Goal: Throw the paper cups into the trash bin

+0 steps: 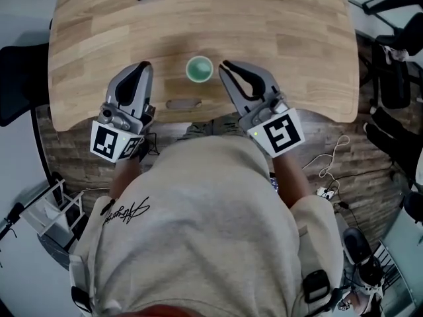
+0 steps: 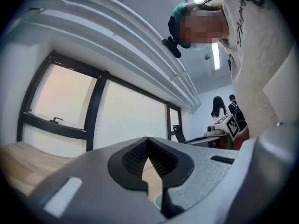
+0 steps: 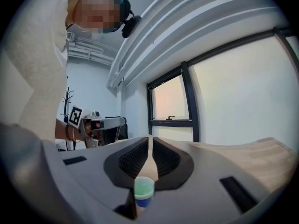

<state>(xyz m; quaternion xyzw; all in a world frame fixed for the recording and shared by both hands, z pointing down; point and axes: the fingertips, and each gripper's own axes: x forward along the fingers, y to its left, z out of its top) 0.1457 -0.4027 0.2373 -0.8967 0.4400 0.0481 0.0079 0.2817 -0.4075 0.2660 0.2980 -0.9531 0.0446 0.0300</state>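
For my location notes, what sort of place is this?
Likely an office or lab room: a wooden desk, large dark-framed windows, and a black swivel-type chair beyond the desk.

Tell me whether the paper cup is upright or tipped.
Upright: the paper cup shows its round open mouth from above and stands rim-up in the right gripper view.
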